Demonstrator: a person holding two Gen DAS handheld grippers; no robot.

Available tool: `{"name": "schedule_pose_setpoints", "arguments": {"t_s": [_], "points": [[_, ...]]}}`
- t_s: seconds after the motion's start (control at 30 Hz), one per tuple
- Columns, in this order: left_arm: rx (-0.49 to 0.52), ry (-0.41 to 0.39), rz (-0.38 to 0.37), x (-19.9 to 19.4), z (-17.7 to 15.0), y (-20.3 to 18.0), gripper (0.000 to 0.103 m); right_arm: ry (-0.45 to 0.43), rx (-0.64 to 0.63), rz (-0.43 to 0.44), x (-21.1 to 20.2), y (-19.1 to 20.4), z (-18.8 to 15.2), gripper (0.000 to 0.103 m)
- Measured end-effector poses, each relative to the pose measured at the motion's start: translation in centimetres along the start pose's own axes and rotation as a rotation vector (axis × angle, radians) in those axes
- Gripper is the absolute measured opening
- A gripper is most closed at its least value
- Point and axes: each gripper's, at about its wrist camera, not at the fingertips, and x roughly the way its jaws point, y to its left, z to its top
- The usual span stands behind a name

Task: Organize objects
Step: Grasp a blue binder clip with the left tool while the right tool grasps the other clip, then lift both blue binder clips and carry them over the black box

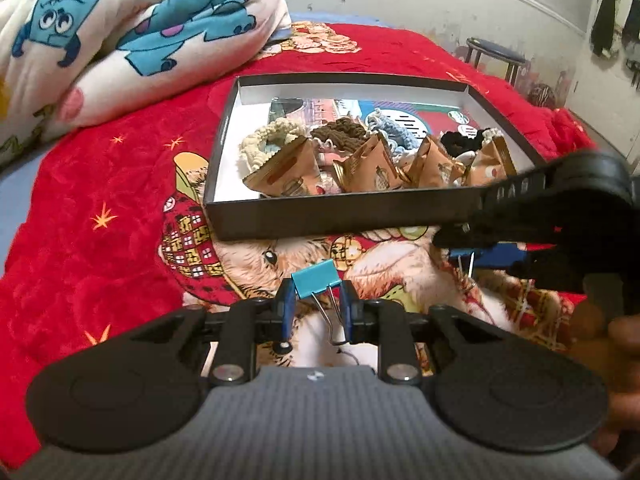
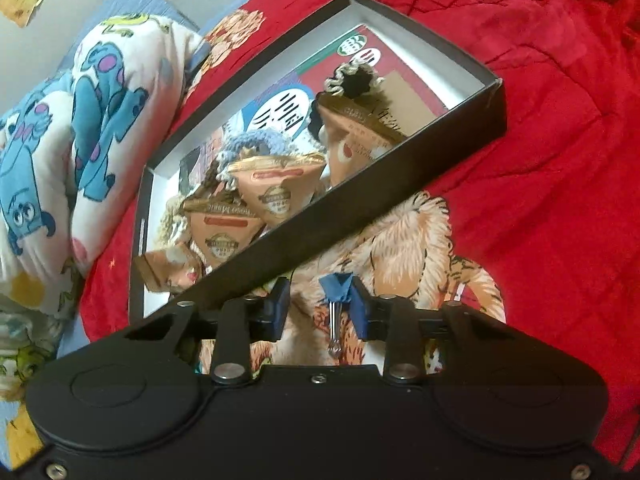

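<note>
Clip, light blue (image 1: 316,280), pinched in left claw (image 1: 316,308) at lower centre; right claw (image 2: 320,304) spread, dark clip (image 2: 337,290) beside one finger; box (image 1: 344,216) above.

The left wrist view looks forward, level and low over the red bedspread (image 1: 100,184), squarely facing the near wall of the black box (image 1: 340,216). The right wrist view sits closer and rolled (the box (image 2: 360,216) runs diagonally), off its right corner. Both share the box, bedspread (image 2: 560,160) and cartoon-print quilt (image 1: 120,32) (image 2: 100,120).
</note>
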Motion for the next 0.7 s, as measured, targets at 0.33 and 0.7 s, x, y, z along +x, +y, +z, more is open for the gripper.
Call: {"name": "schedule_pose_setpoints", "arguments": {"t_s": [0.33, 0.7], "points": [[-0.053, 0.059, -0.022, 1.3, 0.2, 0.6, 0.027, -0.03, -0.082, -0.068, 0.1, 0.9, -0.4, 0.011], [-0.082, 0.075, -0.014, 1.6, 0.5, 1.4, 0.027, -0.044, -0.094, -0.046, -0.8, 1.5, -0.4, 0.01]]}}
